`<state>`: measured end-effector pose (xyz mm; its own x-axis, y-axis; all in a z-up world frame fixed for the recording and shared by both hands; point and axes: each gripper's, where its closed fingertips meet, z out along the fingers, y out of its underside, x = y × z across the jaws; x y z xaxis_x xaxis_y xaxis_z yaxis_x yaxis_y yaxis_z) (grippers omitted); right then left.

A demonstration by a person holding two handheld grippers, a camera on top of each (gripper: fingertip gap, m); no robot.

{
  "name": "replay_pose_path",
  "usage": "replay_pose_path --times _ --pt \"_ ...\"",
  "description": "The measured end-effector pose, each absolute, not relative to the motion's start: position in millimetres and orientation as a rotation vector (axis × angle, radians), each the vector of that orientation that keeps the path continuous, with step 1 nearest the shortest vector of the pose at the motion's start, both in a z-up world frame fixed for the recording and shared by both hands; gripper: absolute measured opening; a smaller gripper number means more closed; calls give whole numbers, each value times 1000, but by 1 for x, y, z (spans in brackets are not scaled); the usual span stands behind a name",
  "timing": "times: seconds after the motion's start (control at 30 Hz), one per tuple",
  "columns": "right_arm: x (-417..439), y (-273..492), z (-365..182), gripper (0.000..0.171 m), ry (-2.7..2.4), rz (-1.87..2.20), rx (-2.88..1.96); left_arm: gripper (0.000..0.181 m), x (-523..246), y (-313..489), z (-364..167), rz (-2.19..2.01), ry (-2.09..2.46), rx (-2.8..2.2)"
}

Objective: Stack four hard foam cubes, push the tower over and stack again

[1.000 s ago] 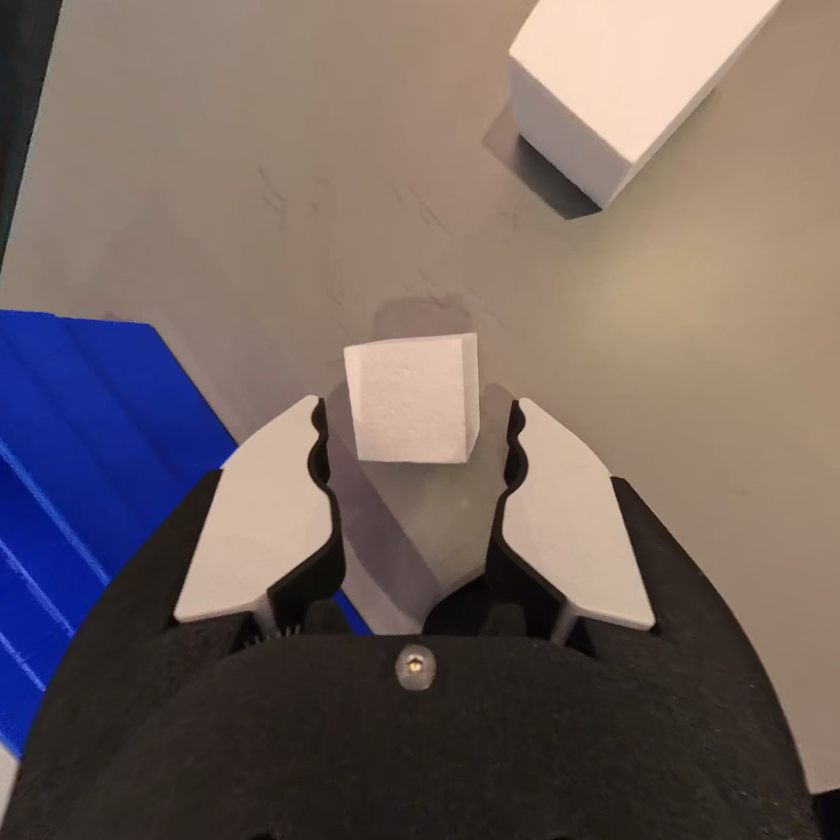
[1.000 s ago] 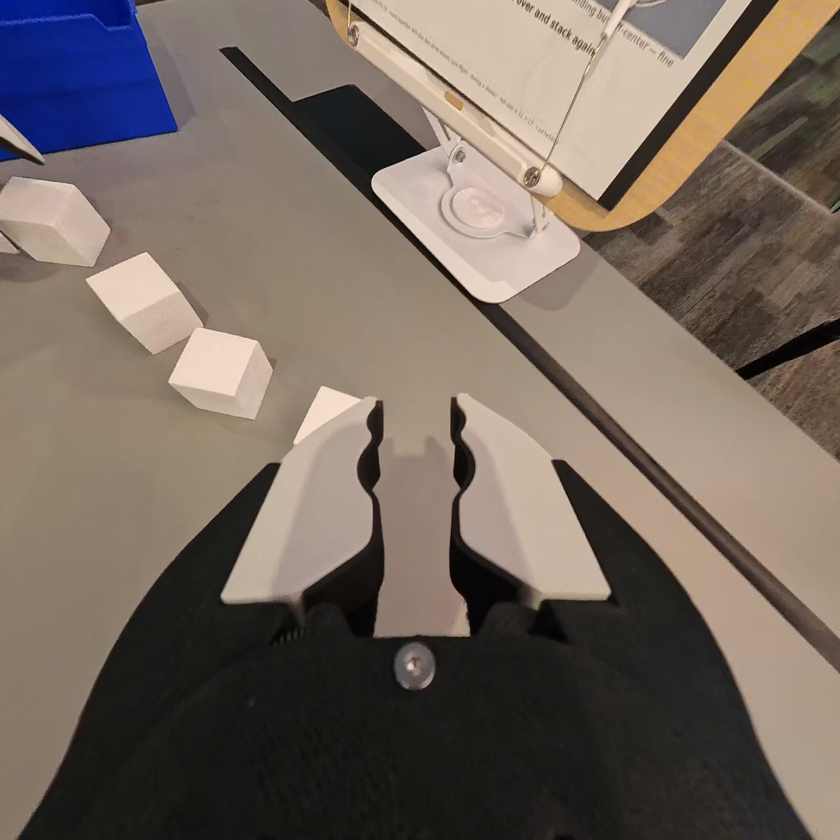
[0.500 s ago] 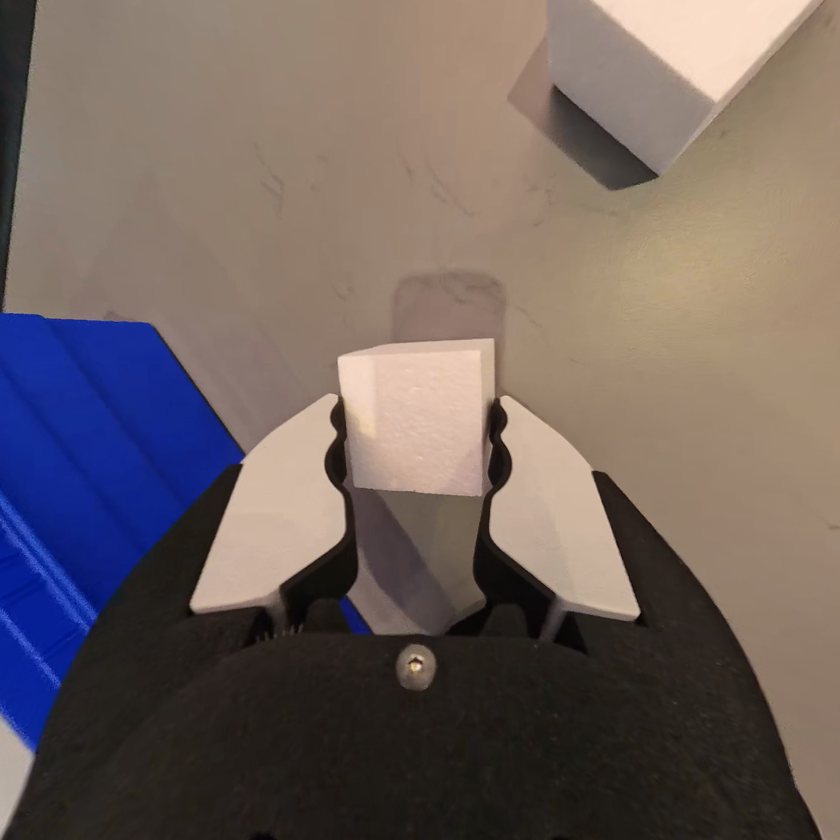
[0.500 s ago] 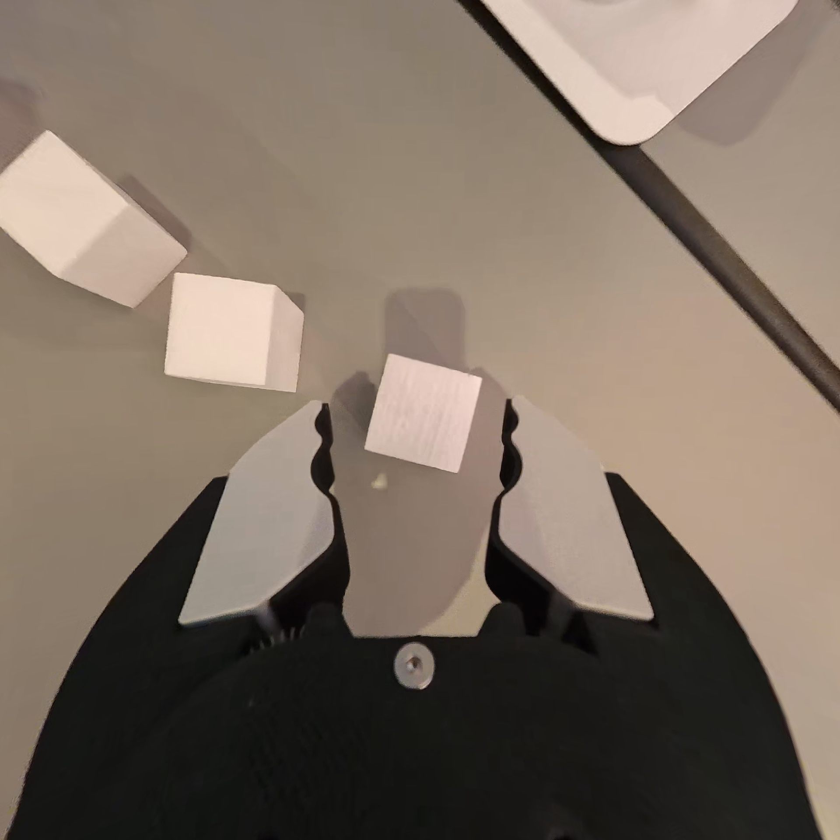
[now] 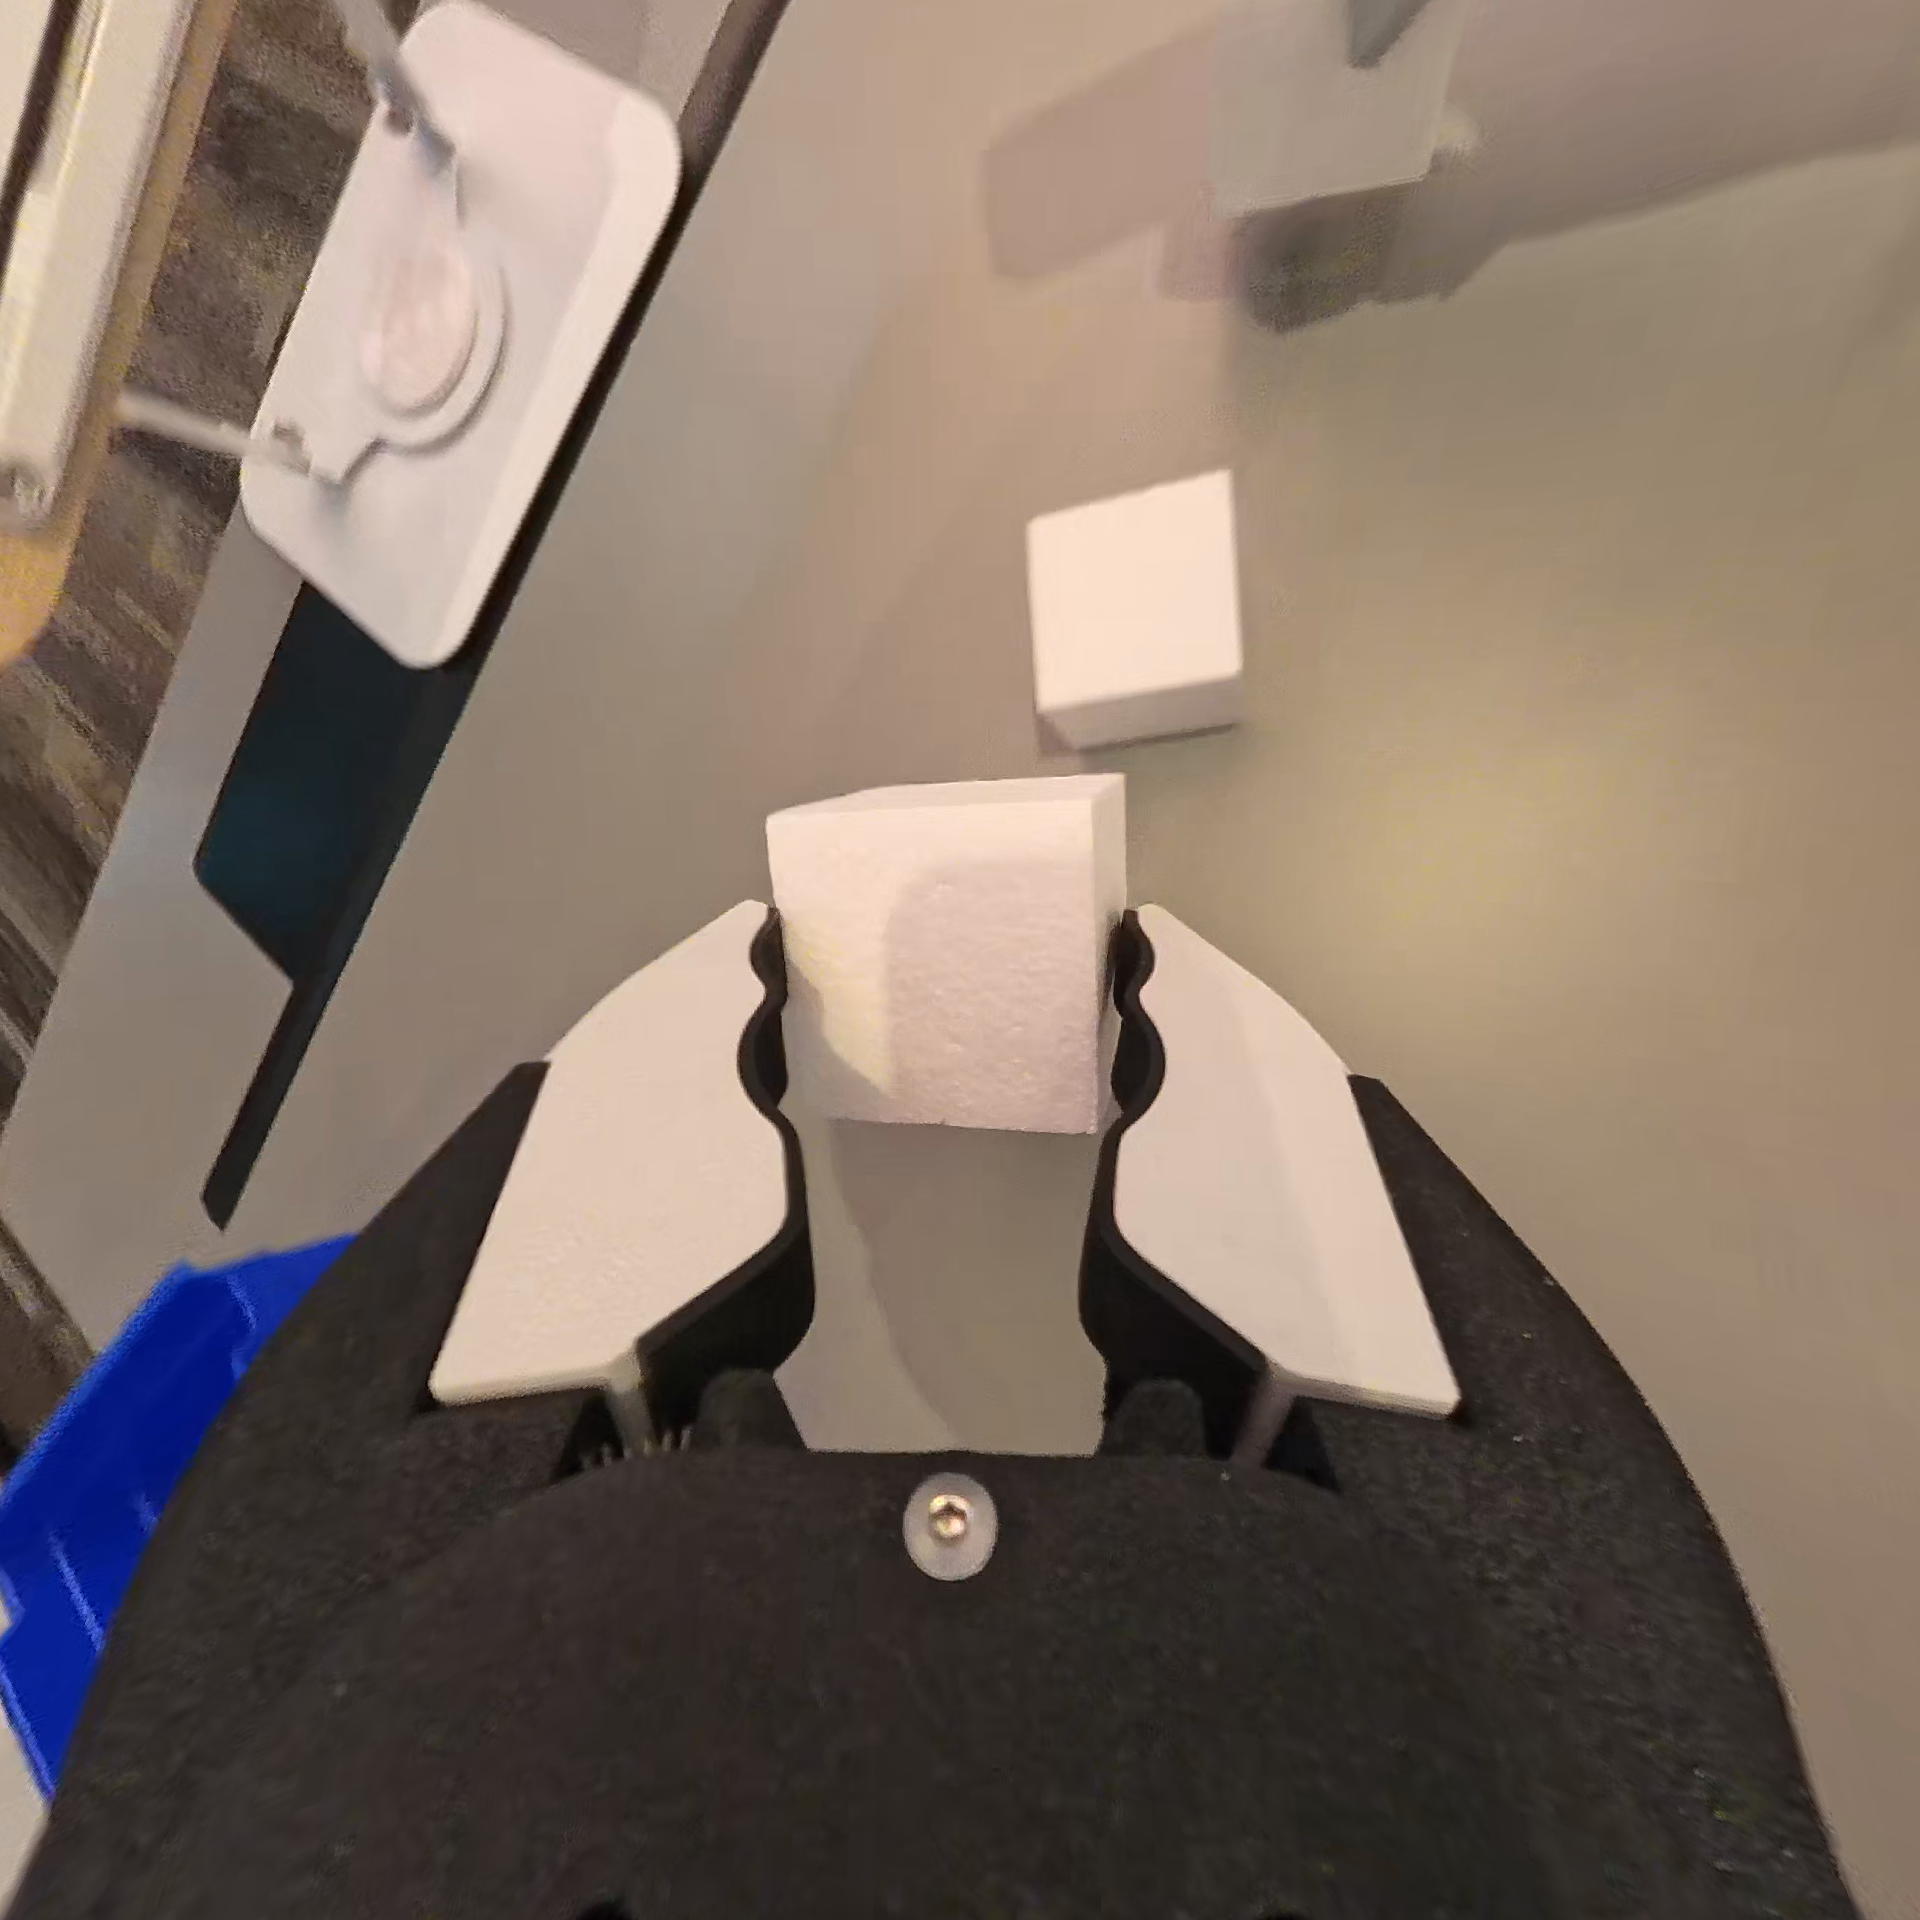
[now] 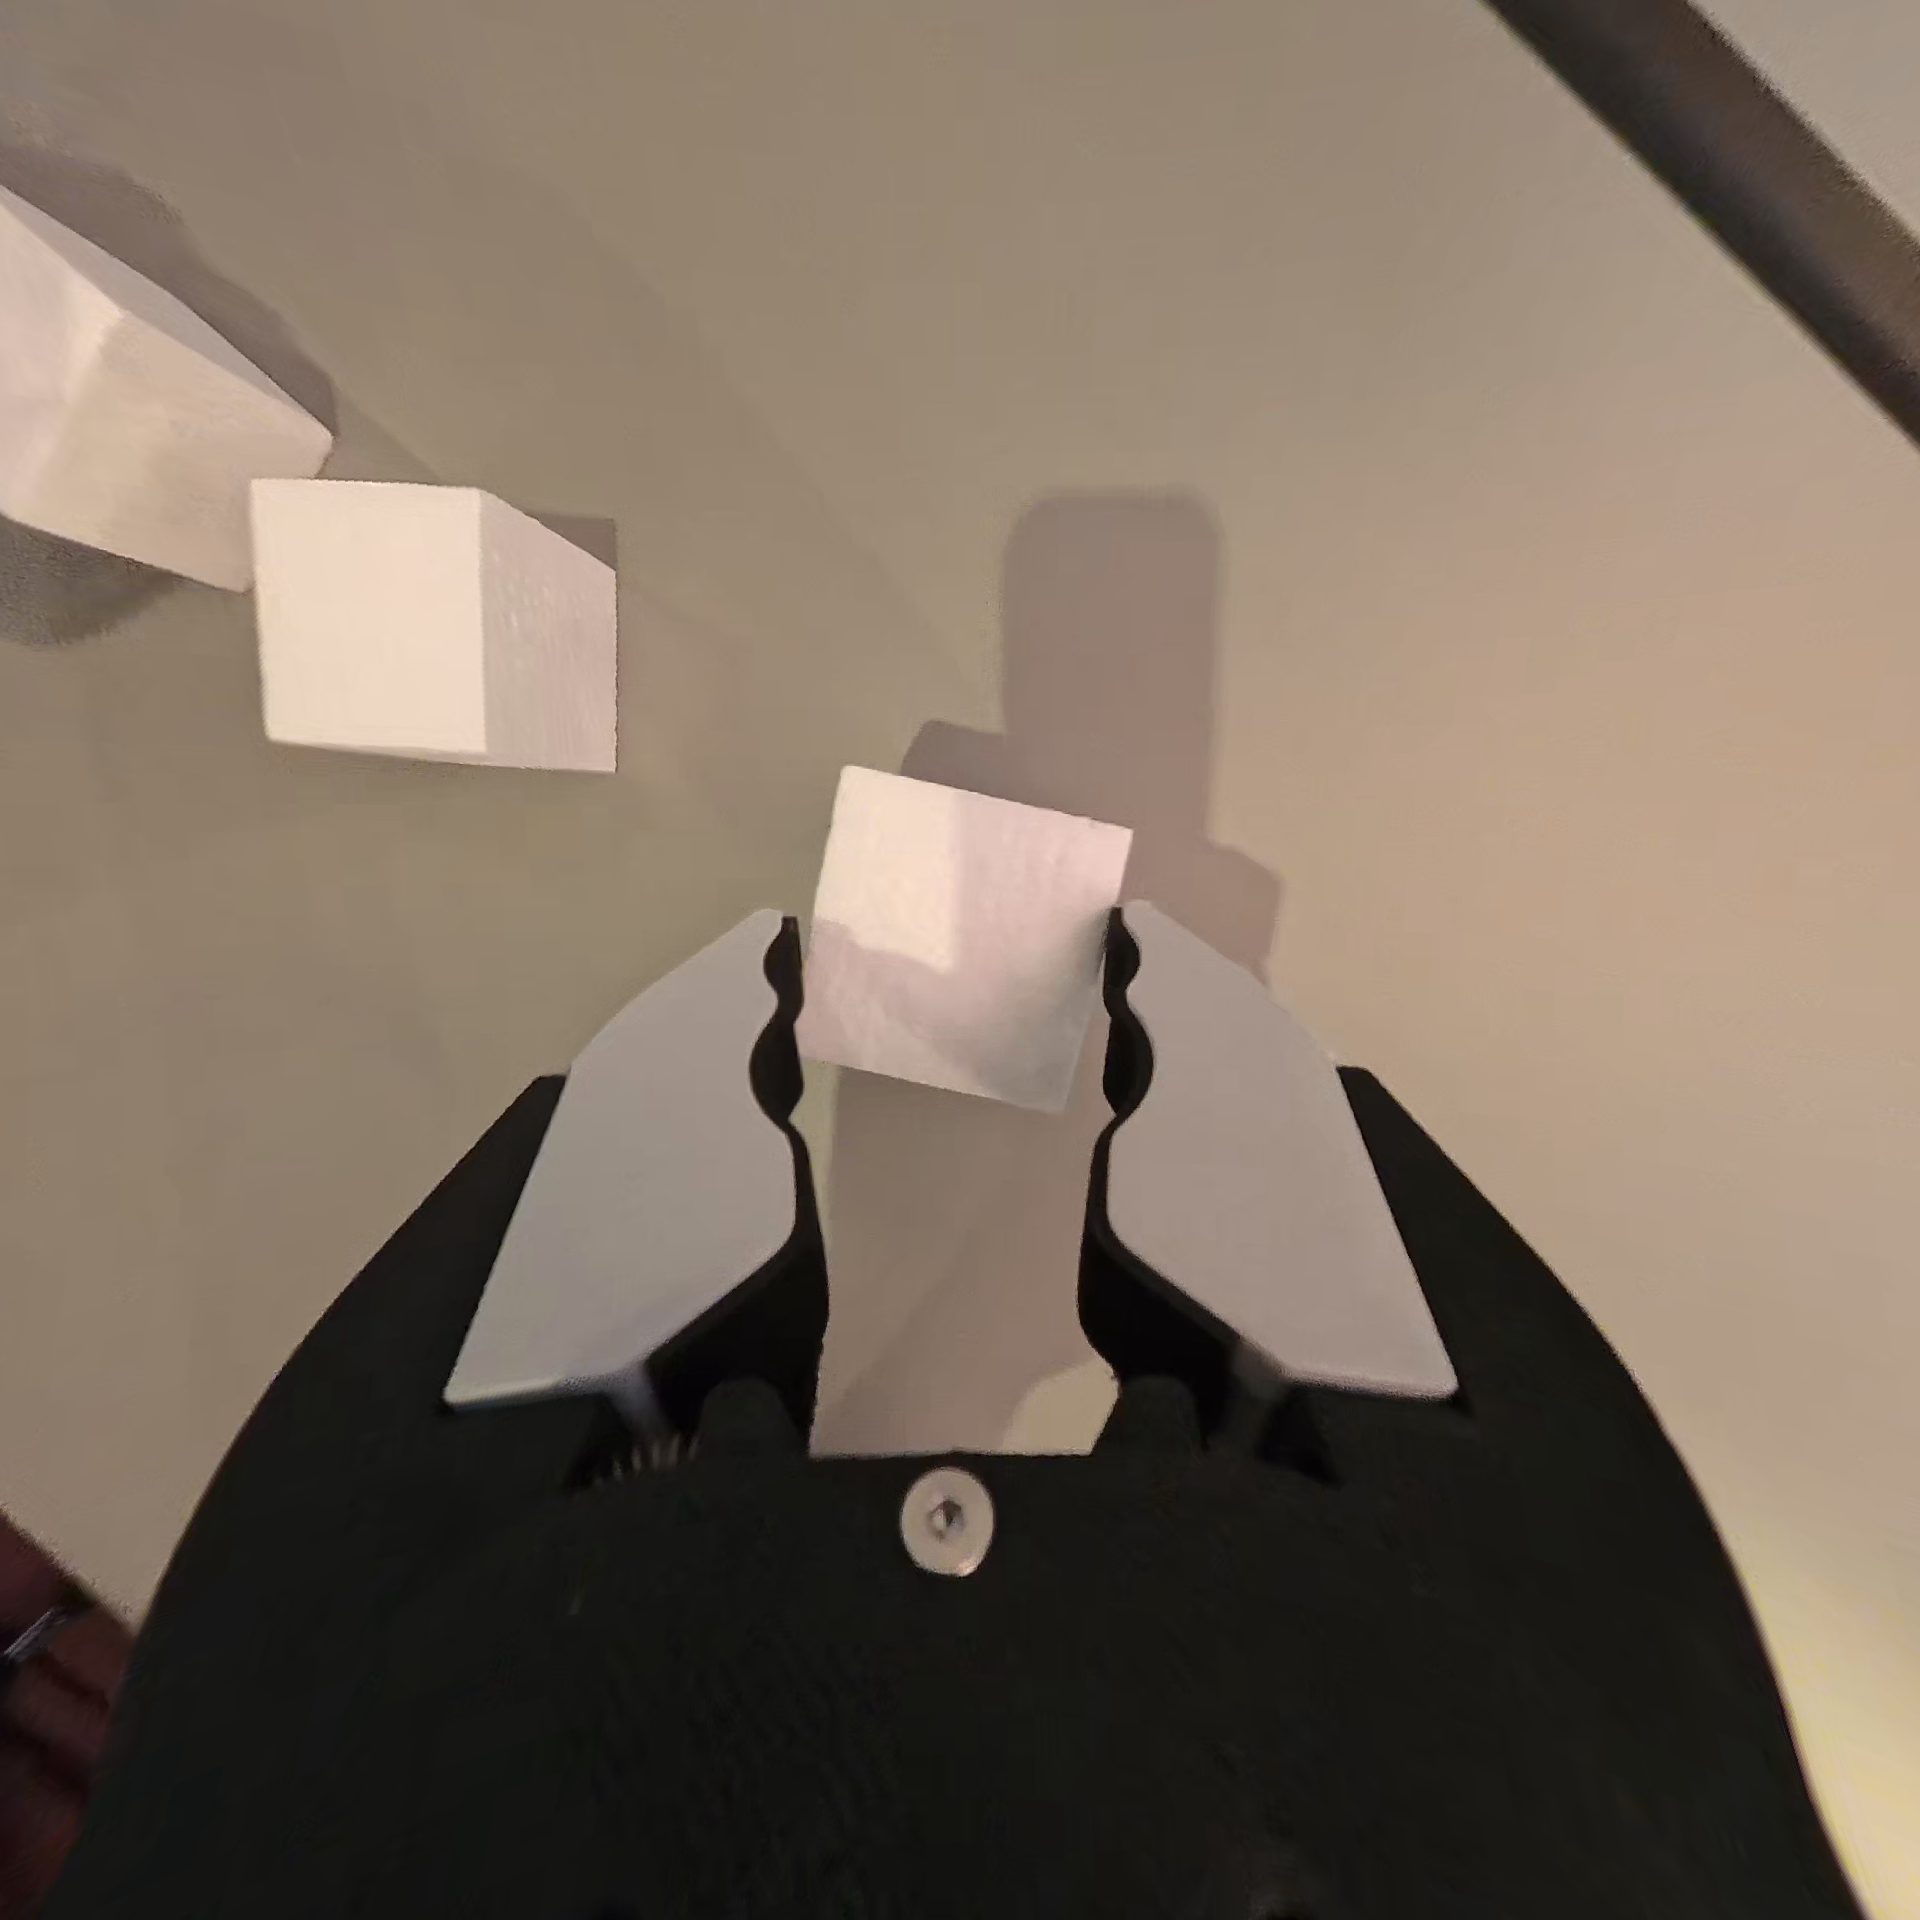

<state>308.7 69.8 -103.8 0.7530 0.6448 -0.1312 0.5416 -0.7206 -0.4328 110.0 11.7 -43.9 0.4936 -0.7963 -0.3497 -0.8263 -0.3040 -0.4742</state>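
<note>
My left gripper [image 5: 943, 920] is pinching a white foam cube [image 5: 940, 961], both fingers pressed flat against its sides, the cube sitting square between the tips and lifted above the grey table [image 5: 1558, 935]. Just beyond it, a second white cube [image 5: 1132, 608] rests on the table, and farther off at the top a third, blurred cube [image 5: 1325, 99] appears. To the far left lies a white stand base [image 5: 457, 343] at the table's edge, and a blue bin [image 5: 135, 1455] sits near my left side. My right gripper [image 6: 951, 920] has its fingers around another white cube [image 6: 961, 940], which is skewed between them; the right fingertip touches one corner, while I cannot tell whether the left one makes contact. To its left rest two more cubes, one near [image 6: 431, 634] and one at the frame's edge [image 6: 114, 416].
</note>
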Motion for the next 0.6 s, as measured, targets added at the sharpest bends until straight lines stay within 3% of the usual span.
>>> replay_pose_path --times 0.33,0.6 --pt "421 53 -13 57 -542 549 -2399 61 175 33 -70 94 1405 -2204" --pt "460 39 9 57 -460 528 -2325 61 187 37 -81 99 1381 -2319"
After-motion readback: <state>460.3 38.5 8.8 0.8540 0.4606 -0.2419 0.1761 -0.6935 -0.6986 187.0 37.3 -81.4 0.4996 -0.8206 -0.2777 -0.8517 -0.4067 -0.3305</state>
